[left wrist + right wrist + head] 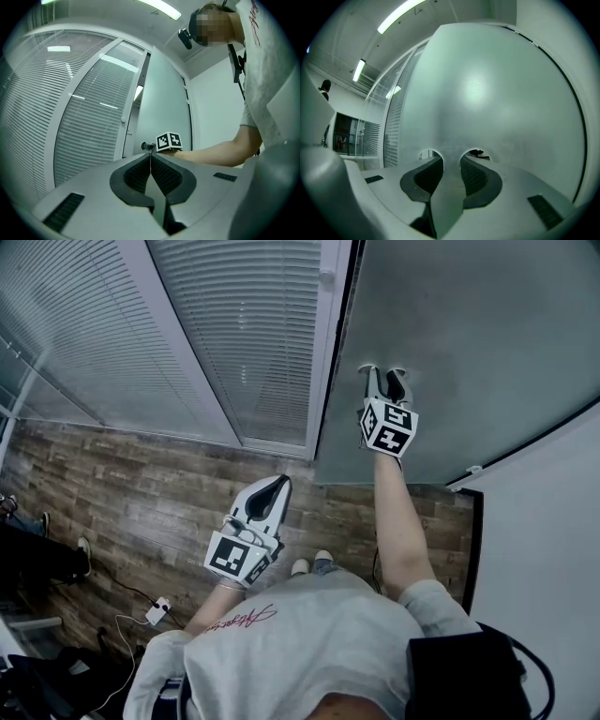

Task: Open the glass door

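We push the glass door (450,334) with the right hand-held gripper (384,374).
Head view: tips at the door, near its left edge. Left gripper view: left hand-held gripper (150,157) closed, empty, away from the door. Right gripper view: jaws apart, nothing between; we should press flat and steadily.

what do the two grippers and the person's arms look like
Both the left gripper and right gripper are light grey shells with dark ribbed pads inside tapering jaws, each carrying a white cube of black square markers. The arms are bare below the short sleeves of a light grey T-shirt with red script.
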{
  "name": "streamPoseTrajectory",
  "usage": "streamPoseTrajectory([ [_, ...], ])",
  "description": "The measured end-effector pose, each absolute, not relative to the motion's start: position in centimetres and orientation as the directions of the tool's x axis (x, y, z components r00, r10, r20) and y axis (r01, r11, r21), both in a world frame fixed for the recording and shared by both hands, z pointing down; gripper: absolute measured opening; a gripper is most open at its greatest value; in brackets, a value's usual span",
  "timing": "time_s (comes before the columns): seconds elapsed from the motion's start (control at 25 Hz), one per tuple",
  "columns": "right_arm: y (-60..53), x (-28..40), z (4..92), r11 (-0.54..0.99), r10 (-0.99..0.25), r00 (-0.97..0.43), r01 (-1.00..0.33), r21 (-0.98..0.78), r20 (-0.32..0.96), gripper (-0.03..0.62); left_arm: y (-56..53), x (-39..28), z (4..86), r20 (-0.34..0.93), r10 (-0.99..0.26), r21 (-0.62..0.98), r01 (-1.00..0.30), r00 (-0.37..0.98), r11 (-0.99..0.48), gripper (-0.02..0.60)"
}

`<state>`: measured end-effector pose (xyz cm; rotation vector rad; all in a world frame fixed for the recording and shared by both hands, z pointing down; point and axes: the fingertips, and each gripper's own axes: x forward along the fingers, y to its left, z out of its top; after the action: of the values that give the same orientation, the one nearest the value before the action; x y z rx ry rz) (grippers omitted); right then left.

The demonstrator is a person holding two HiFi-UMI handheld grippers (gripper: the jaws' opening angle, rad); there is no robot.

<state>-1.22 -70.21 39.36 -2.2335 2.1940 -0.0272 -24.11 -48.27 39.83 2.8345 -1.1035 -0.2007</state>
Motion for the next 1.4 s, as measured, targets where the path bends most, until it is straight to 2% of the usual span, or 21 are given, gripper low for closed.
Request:
streamPoseTrajectory([
  [0.84, -60.6, -2.2, 39.4, 0.1, -0.995, -0.1, -0.995, -0.013, -0.013, 0.127, -42.9, -20.0, 40.1, -0.078, -0.591, 0.105, -0.583, 0.803, -0.805, 0.017],
  [1.4, -53.2, -2.4, 39.2, 0.196, -0.981, -0.196, -0.981, -0.01, -0.015, 0.127, -35.7, -16.5, 39.4, -0.106, -0.656, 0.1, -0.648, 0.748, -0.755, 0.017],
])
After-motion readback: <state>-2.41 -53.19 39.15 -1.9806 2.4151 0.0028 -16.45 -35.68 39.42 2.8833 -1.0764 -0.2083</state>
